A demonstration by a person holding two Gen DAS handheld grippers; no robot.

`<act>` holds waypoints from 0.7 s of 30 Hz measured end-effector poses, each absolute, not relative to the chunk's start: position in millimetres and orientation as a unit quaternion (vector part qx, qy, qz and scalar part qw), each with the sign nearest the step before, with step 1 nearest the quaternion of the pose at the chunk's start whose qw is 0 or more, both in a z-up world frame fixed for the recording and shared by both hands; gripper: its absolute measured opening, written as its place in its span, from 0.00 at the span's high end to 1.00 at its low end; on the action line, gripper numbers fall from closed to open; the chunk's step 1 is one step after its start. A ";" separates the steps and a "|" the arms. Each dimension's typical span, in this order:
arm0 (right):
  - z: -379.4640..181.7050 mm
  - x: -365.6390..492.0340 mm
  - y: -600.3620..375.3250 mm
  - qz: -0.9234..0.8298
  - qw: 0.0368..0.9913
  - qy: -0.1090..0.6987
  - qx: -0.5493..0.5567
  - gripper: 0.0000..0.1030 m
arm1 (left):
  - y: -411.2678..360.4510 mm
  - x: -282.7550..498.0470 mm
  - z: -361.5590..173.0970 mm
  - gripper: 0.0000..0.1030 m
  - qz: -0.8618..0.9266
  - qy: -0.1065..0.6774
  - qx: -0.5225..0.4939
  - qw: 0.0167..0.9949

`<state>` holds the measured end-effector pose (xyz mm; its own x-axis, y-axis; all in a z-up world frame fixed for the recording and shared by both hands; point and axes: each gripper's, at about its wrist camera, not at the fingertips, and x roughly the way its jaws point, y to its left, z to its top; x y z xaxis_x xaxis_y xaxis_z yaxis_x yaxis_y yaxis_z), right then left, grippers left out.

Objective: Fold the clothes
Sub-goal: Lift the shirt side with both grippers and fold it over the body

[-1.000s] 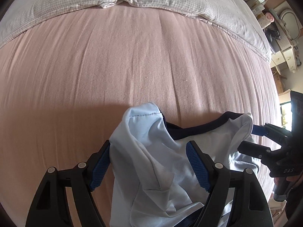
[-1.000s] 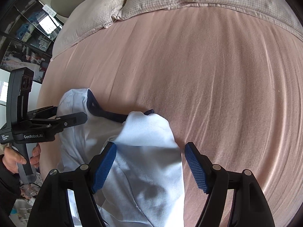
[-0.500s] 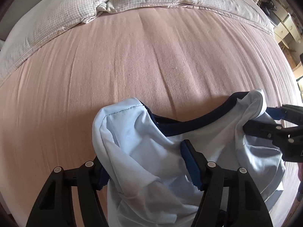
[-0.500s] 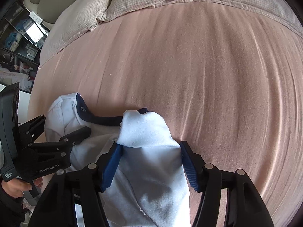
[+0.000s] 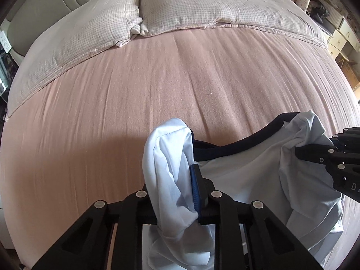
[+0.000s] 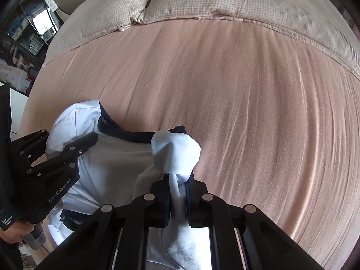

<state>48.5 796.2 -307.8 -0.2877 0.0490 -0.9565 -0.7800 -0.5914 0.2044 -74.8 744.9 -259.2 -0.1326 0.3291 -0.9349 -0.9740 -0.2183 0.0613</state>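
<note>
**Two grippers pinch one shirt at its shoulders**

Both tools are clamped on the pale blue, navy-collared cotton shirt (image 5: 243,175). The left gripper (image 5: 174,193) has its black fingers closed on a bunched fold near the collar's left end, its blue pad (image 5: 194,186) pressed into the cloth. The right gripper (image 6: 177,193) squeezes a knot of fabric at the other shoulder, jaws nearly together. Each points forward across the bed, side by side, the navy collar band (image 6: 132,133) stretched between them. A bare hand (image 6: 18,229) grips the left tool's handle. Beneath lies the pink wrinkled bedsheet (image 5: 112,103), with checked cream pillows (image 5: 202,6) beyond.
</note>
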 end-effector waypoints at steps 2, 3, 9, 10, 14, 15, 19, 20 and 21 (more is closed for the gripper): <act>-302.5 52.2 793.2 0.724 0.292 0.349 -0.519 0.93 | 740.5 -74.8 -251.3 0.84 0.650 0.365 -0.430 0.509; -299.8 54.8 791.8 0.724 0.295 0.354 -0.513 0.93 | 740.5 -74.6 -246.8 0.85 0.650 0.362 -0.428 0.512; -272.7 59.3 777.8 0.729 0.315 0.359 -0.490 0.93 | 722.3 -84.0 -234.9 0.85 0.643 0.347 -0.420 0.538; -268.5 60.8 773.2 0.731 0.318 0.353 -0.489 0.93 | 718.6 -82.4 -231.6 0.85 0.643 0.342 -0.421 0.541; -250.5 70.0 756.1 0.738 0.329 0.341 -0.481 0.93 | 705.4 -81.9 -214.0 0.85 0.644 0.323 -0.421 0.551; -244.7 77.1 750.3 0.740 0.332 0.339 -0.476 0.93 | 704.3 -81.2 -212.1 0.85 0.645 0.321 -0.418 0.553; -231.7 80.3 728.3 0.748 0.342 0.330 -0.463 0.93 | 684.5 -75.1 -199.9 0.85 0.650 0.315 -0.404 0.561; -228.8 81.6 723.5 0.750 0.345 0.328 -0.460 0.93 | 678.6 -73.0 -197.0 0.85 0.652 0.311 -0.401 0.563; -224.7 85.0 717.5 0.752 0.347 0.325 -0.456 0.93 | 672.8 -69.7 -194.7 0.85 0.654 0.307 -0.398 0.566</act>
